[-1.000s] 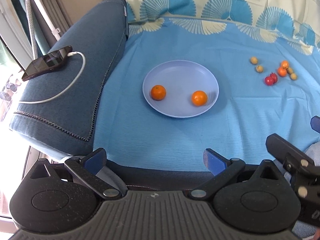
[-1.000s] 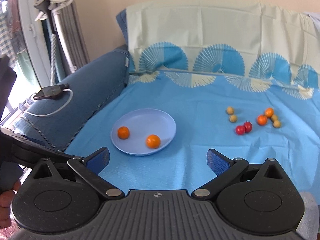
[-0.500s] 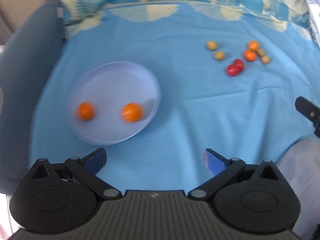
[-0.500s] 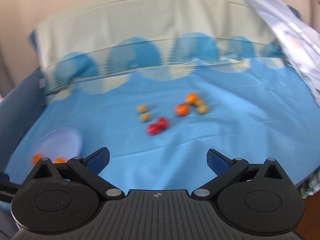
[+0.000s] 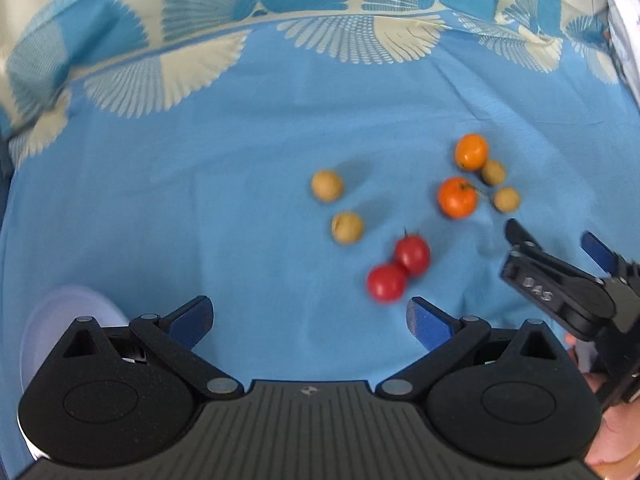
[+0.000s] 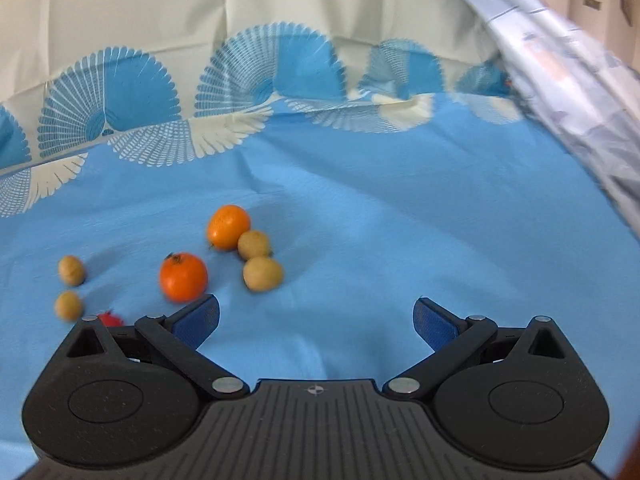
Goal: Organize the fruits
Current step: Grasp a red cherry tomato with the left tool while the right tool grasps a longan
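Note:
Loose fruits lie on the blue sheet (image 5: 200, 200): two red tomatoes (image 5: 412, 255), two oranges (image 5: 457, 197) and several small tan fruits (image 5: 347, 227). My left gripper (image 5: 309, 316) is open and empty, just short of the tomatoes. The pale blue plate (image 5: 60, 312) peeks out at the lower left, mostly hidden by that gripper. My right gripper (image 6: 316, 318) is open and empty, with an orange (image 6: 183, 282) just beyond its left finger and tan fruits (image 6: 263, 273) ahead. It also shows in the left wrist view (image 5: 560, 248), right of the fruits.
A cream and blue patterned cover (image 6: 240, 60) rises behind the sheet. A pale crumpled cloth (image 6: 580, 92) hangs at the right. The person's hand (image 5: 612, 436) holds the right gripper at the left view's lower right.
Both grippers have swung right, away from the plate and the sofa arm, and moved closer to the loose fruits. Both stay open and empty.

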The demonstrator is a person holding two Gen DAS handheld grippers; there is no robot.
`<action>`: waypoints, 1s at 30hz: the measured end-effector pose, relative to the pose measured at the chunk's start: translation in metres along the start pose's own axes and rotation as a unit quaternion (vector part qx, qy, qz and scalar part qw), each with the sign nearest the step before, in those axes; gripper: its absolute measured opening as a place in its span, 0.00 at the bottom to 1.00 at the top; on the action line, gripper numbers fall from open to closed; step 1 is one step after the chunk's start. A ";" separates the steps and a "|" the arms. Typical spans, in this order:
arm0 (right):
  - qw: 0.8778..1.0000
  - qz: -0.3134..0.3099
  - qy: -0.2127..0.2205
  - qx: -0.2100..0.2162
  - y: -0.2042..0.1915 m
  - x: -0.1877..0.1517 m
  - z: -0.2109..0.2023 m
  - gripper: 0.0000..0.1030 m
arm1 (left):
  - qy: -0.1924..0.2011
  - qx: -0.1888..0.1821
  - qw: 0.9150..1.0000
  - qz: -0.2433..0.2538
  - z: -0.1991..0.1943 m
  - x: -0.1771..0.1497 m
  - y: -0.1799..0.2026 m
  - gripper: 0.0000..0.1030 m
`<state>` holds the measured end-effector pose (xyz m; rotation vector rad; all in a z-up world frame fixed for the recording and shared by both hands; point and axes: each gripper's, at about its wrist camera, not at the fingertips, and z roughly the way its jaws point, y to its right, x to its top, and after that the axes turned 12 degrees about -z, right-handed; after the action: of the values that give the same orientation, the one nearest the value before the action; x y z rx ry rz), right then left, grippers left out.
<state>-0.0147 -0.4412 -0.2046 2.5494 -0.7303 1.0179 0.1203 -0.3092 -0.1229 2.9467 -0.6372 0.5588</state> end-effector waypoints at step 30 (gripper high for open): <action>0.999 0.038 0.022 0.000 0.037 0.000 0.046 0.29 | -0.089 -0.035 0.995 0.014 0.070 0.052 0.054 0.30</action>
<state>-0.0097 -0.4924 -0.2333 2.5086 -0.8212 1.0937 0.1659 -0.3885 -0.1690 2.9478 -0.6995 0.2726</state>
